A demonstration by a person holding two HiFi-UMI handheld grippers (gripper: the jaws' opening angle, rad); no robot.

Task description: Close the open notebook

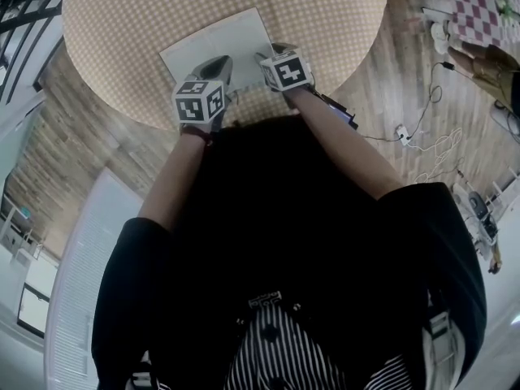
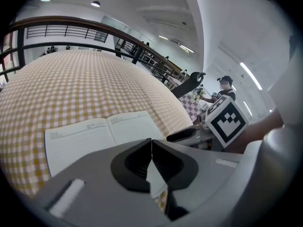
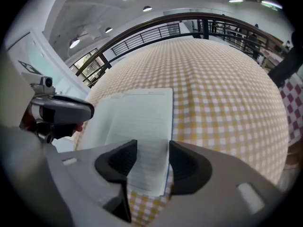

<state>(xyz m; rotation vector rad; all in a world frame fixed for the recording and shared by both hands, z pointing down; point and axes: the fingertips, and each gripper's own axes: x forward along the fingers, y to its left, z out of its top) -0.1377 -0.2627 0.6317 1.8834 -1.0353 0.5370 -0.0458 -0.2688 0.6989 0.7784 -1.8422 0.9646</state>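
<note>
Nearest to me, the left gripper (image 2: 151, 148) was clenched on nothing, its jaws meeting above the near edge of the notebook (image 2: 94, 136). I judged that I kept it closed so it could act as a blunt steadying tool on the left page, not as a pincer. Beside it, the right gripper (image 3: 153, 148) stood released, jaws apart and pitched steeply down. The near right corner of the right-hand page showed in the gap, with neither pad pressing on it. That placement suited a pinch on the outer leaf, the natural start for folding that half over the spine. The notebook itself lay open and flat, both lined pages upward, just ahead of the two grippers. It sat at the near side of the round table (image 1: 122, 23), on a checked cloth; no part of it was yet lifted, so closing had not begun. Farther off, a dark railing (image 2: 71, 25) ran behind the table's far rim, and a person (image 2: 226, 86) stood well beyond it.
</note>
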